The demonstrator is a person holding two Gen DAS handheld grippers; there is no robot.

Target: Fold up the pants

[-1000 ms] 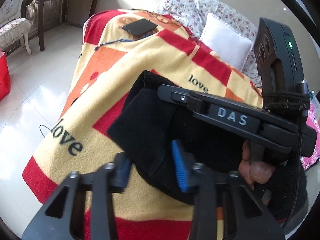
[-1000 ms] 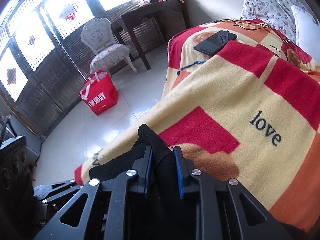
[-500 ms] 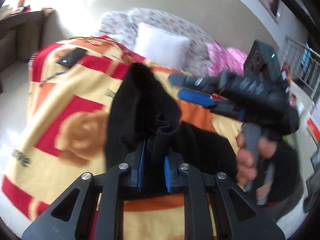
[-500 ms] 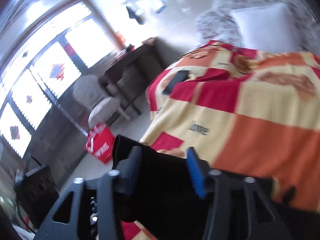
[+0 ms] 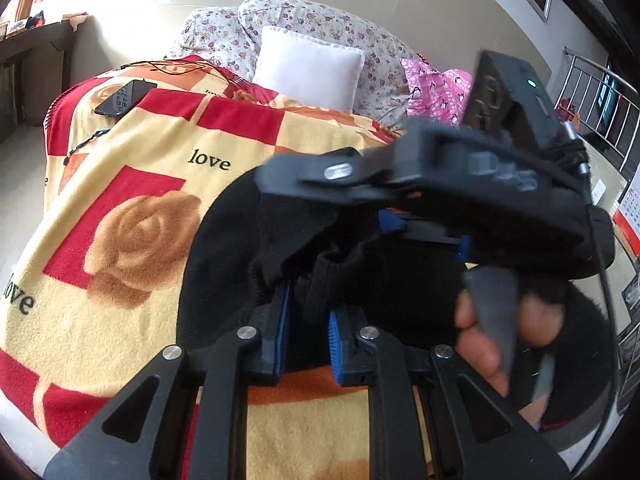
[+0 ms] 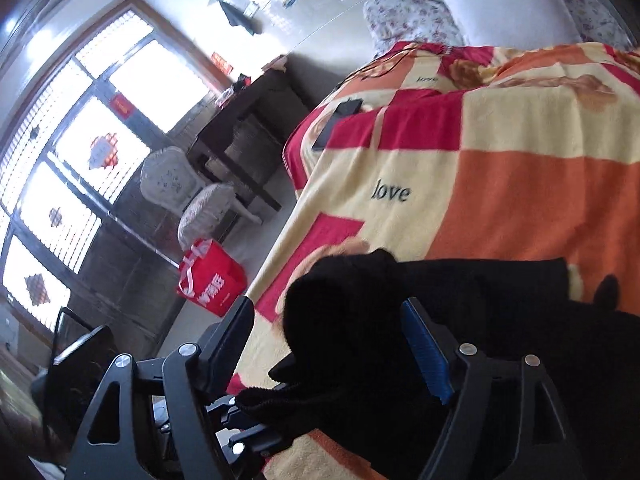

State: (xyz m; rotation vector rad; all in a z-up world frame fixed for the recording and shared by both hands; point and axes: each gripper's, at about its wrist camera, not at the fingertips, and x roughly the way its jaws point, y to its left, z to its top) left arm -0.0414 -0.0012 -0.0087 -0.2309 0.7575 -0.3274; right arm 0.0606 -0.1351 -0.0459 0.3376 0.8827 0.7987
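Since a second ago, the left hand-held gripper (image 5: 306, 330) has been brought together on a bunched edge of the black pants (image 5: 224, 264), while the right hand-held gripper (image 6: 340, 344) has been spread apart, its blue pad clear of the cloth. At the lower centre of the left view the knit fabric is seen clamped between the blue pads. In the right view a dark fold is seen lying loosely between the open fingers, not pinched.

Around them the pants are heaped at the near end of the bed, on the checked blanket (image 5: 132, 184), partly lifted by the left grip.

The garment is judged to be light, soft and limp, with a thick fleecy knit that will sag and bunch rather than hold a crease; it is best taken at a hem or the waistband, with both layers caught together.

One container is visible: a red shopping bag (image 6: 212, 280) on the floor at left of the right view. Its contents cannot be made out.
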